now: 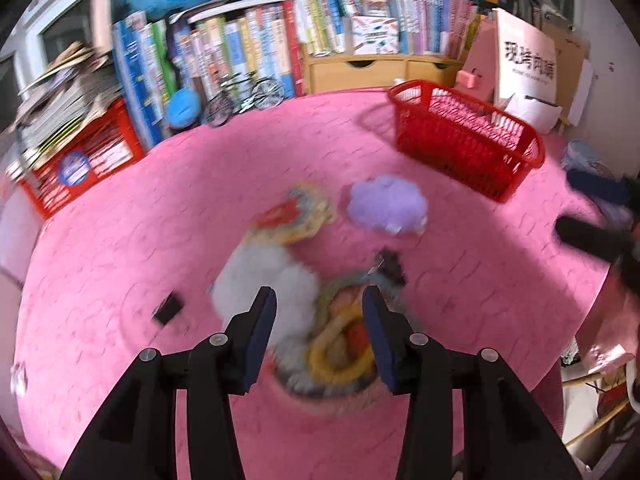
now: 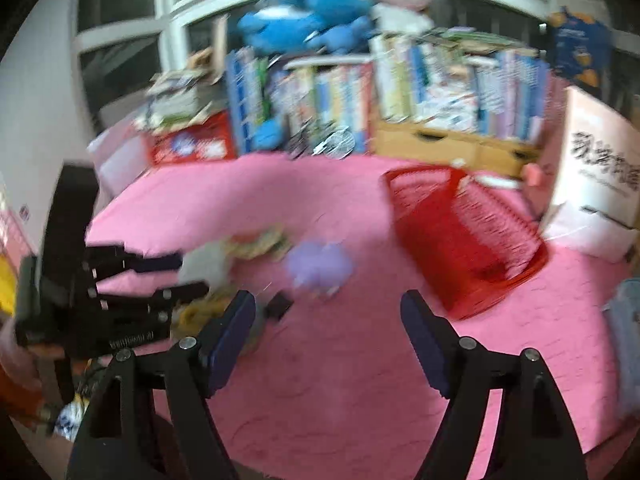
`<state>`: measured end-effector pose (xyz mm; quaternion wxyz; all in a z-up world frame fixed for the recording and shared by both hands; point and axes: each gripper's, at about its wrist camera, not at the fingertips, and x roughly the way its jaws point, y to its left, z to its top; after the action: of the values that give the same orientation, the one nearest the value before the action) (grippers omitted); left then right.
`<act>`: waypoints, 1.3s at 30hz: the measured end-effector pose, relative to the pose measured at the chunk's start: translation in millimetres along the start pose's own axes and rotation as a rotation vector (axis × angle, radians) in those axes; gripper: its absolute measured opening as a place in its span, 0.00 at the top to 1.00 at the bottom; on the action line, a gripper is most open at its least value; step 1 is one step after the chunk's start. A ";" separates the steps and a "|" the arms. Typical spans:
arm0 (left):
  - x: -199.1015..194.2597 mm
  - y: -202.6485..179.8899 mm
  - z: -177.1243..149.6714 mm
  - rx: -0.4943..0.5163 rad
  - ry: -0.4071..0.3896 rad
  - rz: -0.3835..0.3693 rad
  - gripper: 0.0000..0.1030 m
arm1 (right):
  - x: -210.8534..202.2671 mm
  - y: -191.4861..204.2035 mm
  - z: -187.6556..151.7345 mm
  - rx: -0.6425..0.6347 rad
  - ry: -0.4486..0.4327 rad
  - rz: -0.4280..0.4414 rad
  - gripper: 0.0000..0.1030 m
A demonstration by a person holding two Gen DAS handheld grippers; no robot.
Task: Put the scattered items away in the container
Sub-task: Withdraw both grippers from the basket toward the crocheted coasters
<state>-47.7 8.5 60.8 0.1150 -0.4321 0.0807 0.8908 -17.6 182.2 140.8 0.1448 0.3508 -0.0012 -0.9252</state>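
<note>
Lower centre of the left wrist view, the left gripper hangs partly open over a white fluffy toy and a yellow-ringed crocheted piece, gripping neither. These lie tangled, so closing here could snag both or only loose fluff, which may then slip out. Further up sit one flat crocheted piece and one purple plush; two small black items lie nearby. One red basket waits upper right. In the right wrist view, the right gripper stands wide open and empty; blur could spoil its aim.
</note>
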 end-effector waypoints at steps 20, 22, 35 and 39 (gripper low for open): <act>34.0 45.2 -56.9 -0.252 0.013 -0.032 0.40 | 117.2 23.2 -58.6 0.052 0.110 -0.015 0.25; 35.2 41.5 -57.9 -0.232 -0.007 -0.004 0.34 | 118.4 24.8 -60.8 0.028 0.100 -0.037 0.24; 39.5 44.7 -67.4 -0.286 -0.108 0.084 0.11 | 113.0 26.8 -67.7 0.016 0.069 -0.066 0.21; 40.1 46.1 -67.9 -0.282 -0.110 0.085 0.11 | 113.2 27.1 -67.2 0.019 0.066 -0.072 0.21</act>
<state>-33.4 -46.8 -10.4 0.0194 -0.3905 -0.0335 0.9198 -47.3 132.5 19.5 0.1082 0.3824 0.0072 -0.9176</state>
